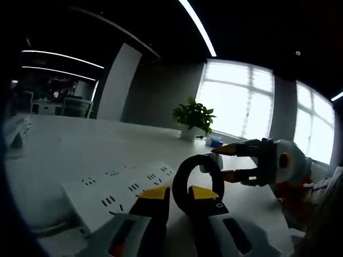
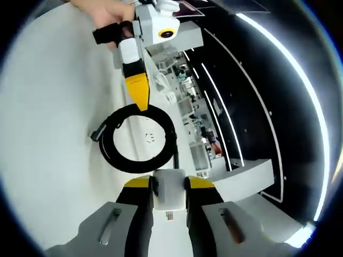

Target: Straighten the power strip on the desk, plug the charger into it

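The white power strip (image 1: 115,193) lies flat on the white desk (image 1: 69,155), sockets up. My left gripper (image 1: 179,191) has its yellow-tipped jaws closed on the near side of a coiled black cable (image 1: 185,166), which stands as a loop over the strip's end. My right gripper (image 1: 225,161) comes in from the right, shut on the white charger (image 1: 213,160) at the top of the coil. In the right gripper view, my right gripper (image 2: 169,184) clamps the charger (image 2: 170,188), the cable (image 2: 136,160) loops over the strip (image 2: 151,134), and the left gripper (image 2: 138,99) pinches the coil's far edge.
A potted plant (image 1: 193,115) and a small blue thing (image 1: 216,142) stand at the desk's far edge by bright windows (image 1: 238,99). A pale pillar (image 1: 118,80) rises behind. More desks sit far left. A person's hand (image 2: 107,13) holds the left gripper.
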`<state>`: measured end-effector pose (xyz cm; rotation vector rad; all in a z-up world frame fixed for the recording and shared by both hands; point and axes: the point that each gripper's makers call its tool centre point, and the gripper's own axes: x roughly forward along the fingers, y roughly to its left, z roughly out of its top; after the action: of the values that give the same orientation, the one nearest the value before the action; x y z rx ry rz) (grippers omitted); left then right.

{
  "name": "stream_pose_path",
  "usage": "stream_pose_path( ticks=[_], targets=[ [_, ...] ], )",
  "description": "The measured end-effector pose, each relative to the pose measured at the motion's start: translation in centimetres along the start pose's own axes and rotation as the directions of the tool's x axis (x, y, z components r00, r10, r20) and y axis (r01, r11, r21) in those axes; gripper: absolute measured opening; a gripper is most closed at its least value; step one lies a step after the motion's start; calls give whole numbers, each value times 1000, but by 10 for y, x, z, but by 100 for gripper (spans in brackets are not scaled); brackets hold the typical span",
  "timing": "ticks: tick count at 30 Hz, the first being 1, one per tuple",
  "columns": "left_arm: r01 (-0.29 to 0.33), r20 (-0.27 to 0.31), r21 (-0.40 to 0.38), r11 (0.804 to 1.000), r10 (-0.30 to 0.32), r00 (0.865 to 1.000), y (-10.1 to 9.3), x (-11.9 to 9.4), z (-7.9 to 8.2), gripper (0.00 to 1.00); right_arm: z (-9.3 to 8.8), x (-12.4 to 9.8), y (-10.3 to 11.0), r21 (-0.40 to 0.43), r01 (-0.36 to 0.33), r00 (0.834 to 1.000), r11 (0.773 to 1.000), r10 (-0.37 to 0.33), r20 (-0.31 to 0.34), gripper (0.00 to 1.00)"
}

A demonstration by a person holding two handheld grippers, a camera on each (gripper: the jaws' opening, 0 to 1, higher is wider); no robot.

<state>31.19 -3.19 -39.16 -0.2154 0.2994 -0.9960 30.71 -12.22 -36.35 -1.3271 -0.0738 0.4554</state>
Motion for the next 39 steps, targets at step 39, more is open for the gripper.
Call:
stream_pose_path(
  ticks=[39],
  targets=[
    [109, 72, -101, 989, -102, 992, -26, -6, 22, 13, 3, 20, 8, 184, -12, 999, 983, 2, 53, 22]
  ],
)
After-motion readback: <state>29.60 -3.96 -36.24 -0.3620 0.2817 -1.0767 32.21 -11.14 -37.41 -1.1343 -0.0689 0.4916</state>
